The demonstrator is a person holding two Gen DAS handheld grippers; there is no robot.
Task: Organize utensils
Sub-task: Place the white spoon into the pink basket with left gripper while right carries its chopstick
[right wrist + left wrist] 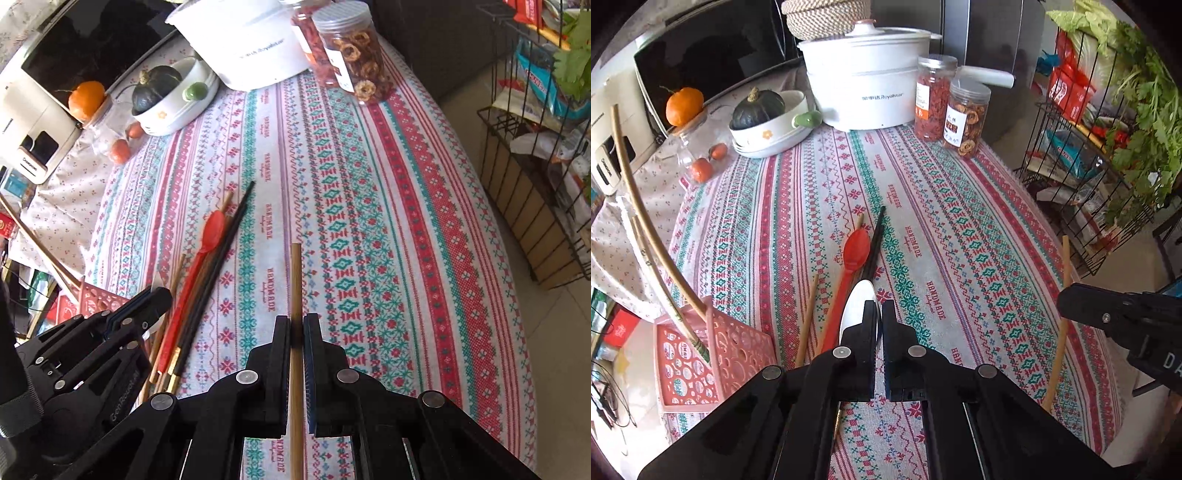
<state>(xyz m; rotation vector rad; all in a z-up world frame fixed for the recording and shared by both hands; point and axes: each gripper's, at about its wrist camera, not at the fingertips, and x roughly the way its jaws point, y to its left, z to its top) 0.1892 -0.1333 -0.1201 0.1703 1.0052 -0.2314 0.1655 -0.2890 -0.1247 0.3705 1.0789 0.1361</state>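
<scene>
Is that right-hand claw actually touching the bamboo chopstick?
Touching. In the right wrist view the right gripper has both fingers pressed against the bamboo chopstick, which runs straight between them with no gap on either side.

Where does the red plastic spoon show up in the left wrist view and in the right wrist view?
Left wrist view: red spoon lies centre, just beyond the left gripper, beside the black chopsticks.
Right wrist view: red spoon lies left of centre, above the left gripper.
Shared landmark: the white pot at the table's far end.
</scene>
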